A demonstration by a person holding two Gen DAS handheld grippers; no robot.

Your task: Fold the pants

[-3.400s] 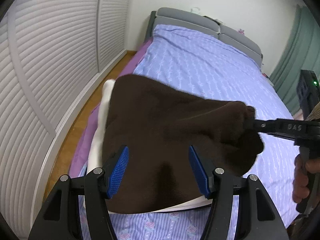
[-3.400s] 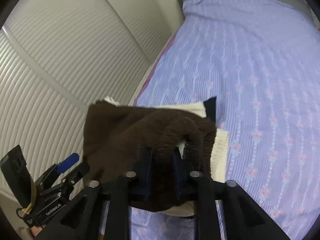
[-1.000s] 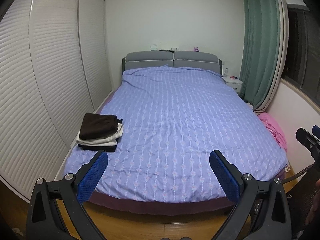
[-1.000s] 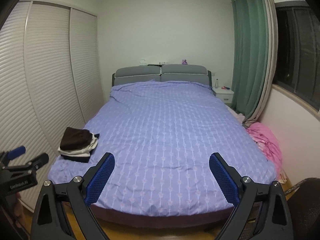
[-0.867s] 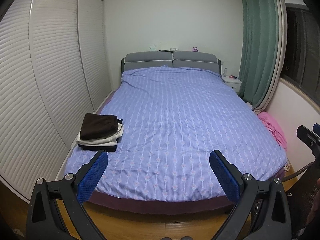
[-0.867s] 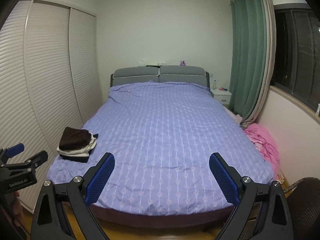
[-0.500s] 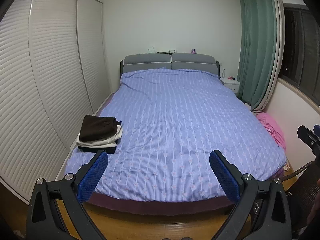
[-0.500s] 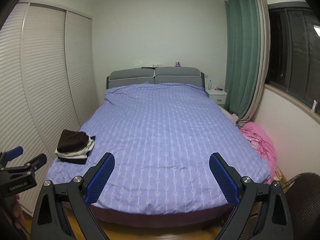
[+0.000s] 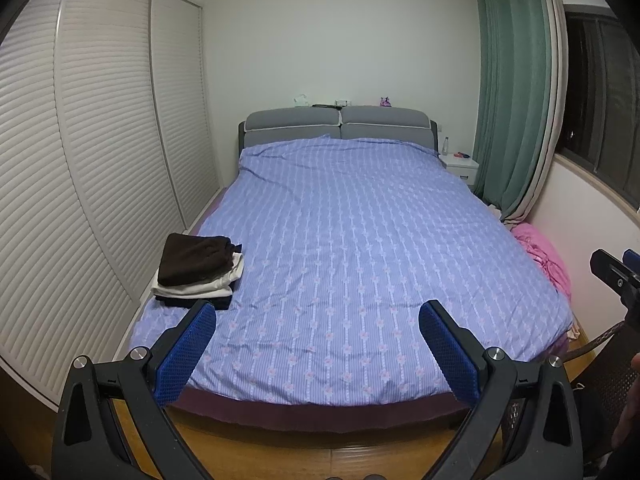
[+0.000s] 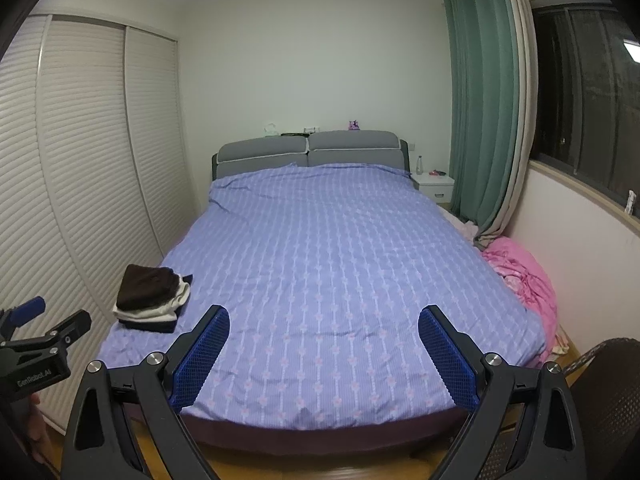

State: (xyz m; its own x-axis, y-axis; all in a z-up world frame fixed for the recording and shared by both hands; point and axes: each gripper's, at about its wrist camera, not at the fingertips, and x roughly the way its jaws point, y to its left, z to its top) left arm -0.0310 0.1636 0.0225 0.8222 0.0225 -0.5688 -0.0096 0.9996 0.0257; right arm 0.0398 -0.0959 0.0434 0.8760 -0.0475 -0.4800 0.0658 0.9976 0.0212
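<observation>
The folded dark brown pants point(image 9: 196, 258) lie on top of a small stack of folded clothes point(image 9: 200, 288), white then black, at the near left corner of the bed point(image 9: 360, 240). The pants also show in the right wrist view point(image 10: 148, 286). My left gripper point(image 9: 318, 316) is open and empty, held back beyond the foot of the bed. My right gripper point(image 10: 324, 320) is open and empty too, at about the same distance. Each gripper shows at the edge of the other's view.
A louvred white wardrobe point(image 9: 100, 140) runs along the left. A green curtain point(image 9: 516, 100) and a window are on the right. A pink heap of cloth point(image 10: 524, 276) lies on the floor right of the bed. A wicker chair point(image 10: 608, 412) stands at the near right.
3.4 s ago the right gripper held the brown pants over the stack. Both grippers are now open, empty and pulled back past the foot of the bed. In the last second the views barely shift.
</observation>
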